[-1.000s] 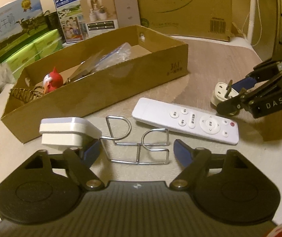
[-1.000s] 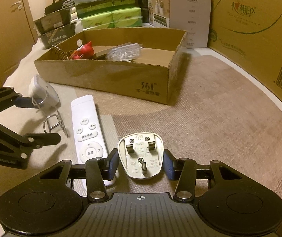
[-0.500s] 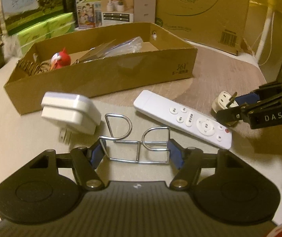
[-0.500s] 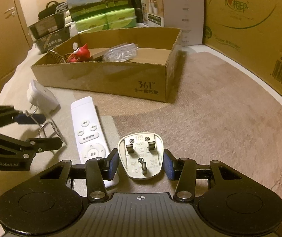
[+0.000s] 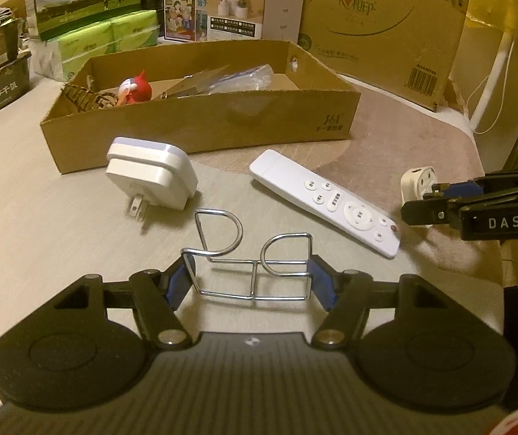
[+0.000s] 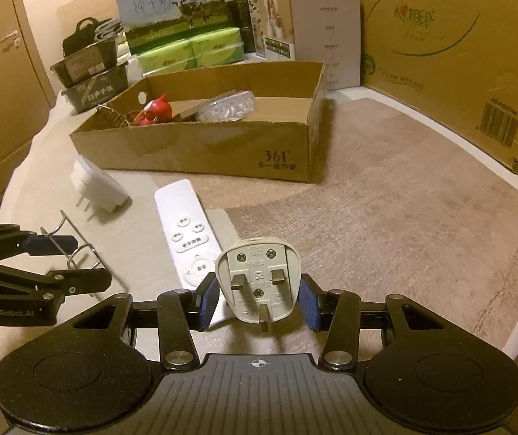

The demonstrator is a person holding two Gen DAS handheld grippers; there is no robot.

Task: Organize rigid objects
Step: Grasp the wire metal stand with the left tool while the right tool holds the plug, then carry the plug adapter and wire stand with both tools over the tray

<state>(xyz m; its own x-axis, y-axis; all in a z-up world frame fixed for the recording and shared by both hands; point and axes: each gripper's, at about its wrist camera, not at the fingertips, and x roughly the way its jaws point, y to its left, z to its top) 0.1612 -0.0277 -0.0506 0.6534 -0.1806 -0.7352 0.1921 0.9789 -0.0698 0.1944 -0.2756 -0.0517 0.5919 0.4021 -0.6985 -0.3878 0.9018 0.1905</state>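
— Cartons and green tissue packs crowd the back of the tabletop (image 5: 30,217); what is each claw doing?

— Left gripper (image 5: 248,282) pinches the wire rack (image 5: 251,253) between its blue pads, gripping the two outer uprights, probably because those are the only firm edges on such an open frame. Right gripper (image 6: 257,299) is pressed onto the plug adapter (image 6: 258,282), sides clamped, prongs facing the camera.

— Are both lifted?

— Hard to tell for either; both sit low, near the surface.

— Where should they go?

— I'd judge the open cardboard box (image 6: 201,148), which already holds a red figurine (image 5: 135,90) and a plastic bag (image 6: 227,107). Loose in front of it lie the remote (image 5: 324,201) and the white charger (image 5: 150,174), near each other but apart.
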